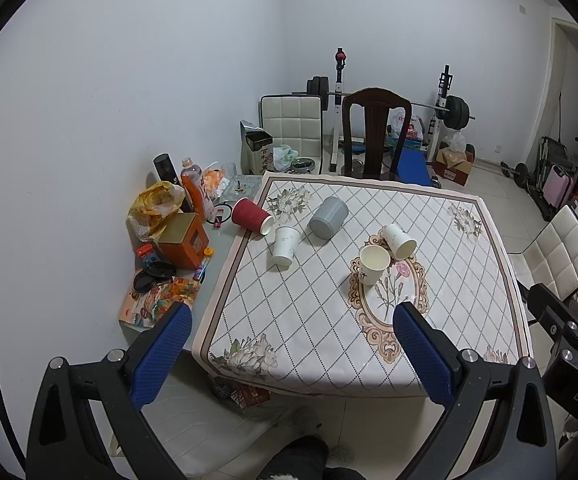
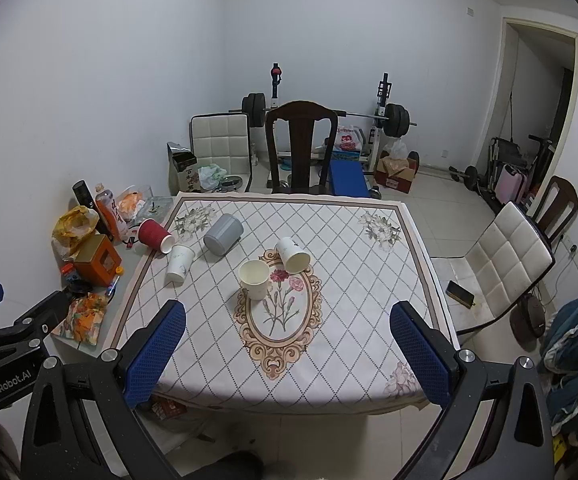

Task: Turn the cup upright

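both tongs wide, paper cup [image 2: 293, 255] on side

The left gripper [image 1: 293, 344] hangs above the near edge of the table [image 1: 469, 320], its blue-padded fingers [image 1: 161, 352] spread wide with nothing between them. On the patterned tablecloth [image 1: 309, 312], one white paper cup [image 1: 373, 265] stands upright near the middle, and just beside it a second white cup [image 1: 399, 241] lies on its side. Toward the far left corner a red cup [image 1: 251, 216] lies tipped over, a third white cup [image 1: 285, 245] stands mouth down next to it, and a grey cup [image 1: 328, 216] lies tipped over close by. A dark wooden chair [image 1: 375, 132] stands at the far edge.
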`<state>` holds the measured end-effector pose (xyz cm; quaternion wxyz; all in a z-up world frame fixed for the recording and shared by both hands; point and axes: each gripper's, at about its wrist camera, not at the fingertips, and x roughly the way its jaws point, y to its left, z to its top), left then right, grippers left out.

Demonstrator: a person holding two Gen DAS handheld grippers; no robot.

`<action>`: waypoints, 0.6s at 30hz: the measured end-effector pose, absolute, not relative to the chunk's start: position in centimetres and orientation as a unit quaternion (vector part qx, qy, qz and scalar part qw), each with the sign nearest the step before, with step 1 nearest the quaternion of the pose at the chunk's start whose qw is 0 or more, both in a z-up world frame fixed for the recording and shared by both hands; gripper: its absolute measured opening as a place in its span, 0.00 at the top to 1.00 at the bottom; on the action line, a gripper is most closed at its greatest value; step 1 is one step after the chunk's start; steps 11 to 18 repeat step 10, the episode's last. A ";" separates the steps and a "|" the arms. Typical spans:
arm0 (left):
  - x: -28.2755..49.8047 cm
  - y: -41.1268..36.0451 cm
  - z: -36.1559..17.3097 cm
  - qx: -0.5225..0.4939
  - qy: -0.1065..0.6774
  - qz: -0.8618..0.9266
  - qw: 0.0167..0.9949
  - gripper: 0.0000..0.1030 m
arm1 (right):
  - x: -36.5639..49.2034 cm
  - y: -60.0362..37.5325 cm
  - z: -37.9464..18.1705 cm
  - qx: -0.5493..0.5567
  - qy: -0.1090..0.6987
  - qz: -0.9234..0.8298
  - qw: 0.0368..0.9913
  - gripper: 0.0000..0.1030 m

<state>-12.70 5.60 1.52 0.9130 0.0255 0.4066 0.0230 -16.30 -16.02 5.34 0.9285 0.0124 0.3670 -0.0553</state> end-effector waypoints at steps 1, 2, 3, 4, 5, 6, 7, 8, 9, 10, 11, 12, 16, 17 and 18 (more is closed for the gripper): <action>-12.6 5.5 1.6 0.025 0.406 0.024 0.913 0.00 | -16.4 -15.9 5.3 0.012 0.367 -0.055 0.929 0.00; -12.8 5.7 1.5 0.025 0.407 0.024 0.913 0.00 | -16.4 -15.9 5.3 0.012 0.367 -0.055 0.929 0.00; -12.8 5.7 1.5 0.025 0.407 0.024 0.913 0.00 | -16.4 -15.9 5.3 0.012 0.367 -0.055 0.929 0.00; -12.8 5.6 1.5 0.025 0.406 0.024 0.913 0.00 | -16.4 -15.9 5.3 0.012 0.367 -0.054 0.928 0.00; -12.7 5.6 1.6 0.024 0.406 0.023 0.913 0.00 | -16.5 -15.7 5.3 0.013 0.368 -0.054 0.928 0.00; -12.7 5.6 1.6 0.023 0.406 0.022 0.913 0.00 | -16.6 -15.7 5.3 0.012 0.367 -0.054 0.928 0.00; -12.7 5.7 1.6 0.023 0.406 0.022 0.913 0.00 | -16.6 -15.7 5.3 0.012 0.367 -0.054 0.928 0.00; -12.9 5.8 1.5 0.021 0.406 0.023 0.914 0.00 | -16.5 -15.7 5.3 0.013 0.368 -0.053 0.928 0.00; -13.0 5.8 1.5 0.021 0.405 0.022 0.914 0.00 | -16.6 -15.5 5.2 0.013 0.368 -0.052 0.928 0.00; -13.1 5.8 1.5 0.021 0.406 0.021 0.913 0.00 | -16.7 -15.5 5.2 0.012 0.368 -0.052 0.928 0.00; -13.1 5.8 1.5 0.021 0.406 0.021 0.913 0.00 | -16.7 -15.5 5.2 0.012 0.368 -0.052 0.928 0.00; -13.1 5.8 1.5 0.021 0.406 0.021 0.913 0.00 | -16.7 -15.5 5.2 0.012 0.368 -0.052 0.928 0.00; -13.1 5.8 1.5 0.021 0.406 0.021 0.913 0.00 | -16.7 -15.5 5.2 0.012 0.368 -0.052 0.928 0.00; -13.1 5.8 1.5 0.021 0.406 0.021 0.913 0.00 | -16.7 -15.5 5.2 0.012 0.368 -0.052 0.928 0.00; -13.1 5.8 1.5 0.021 0.406 0.021 0.913 0.00 | -16.7 -15.5 5.2 0.012 0.368 -0.052 0.928 0.00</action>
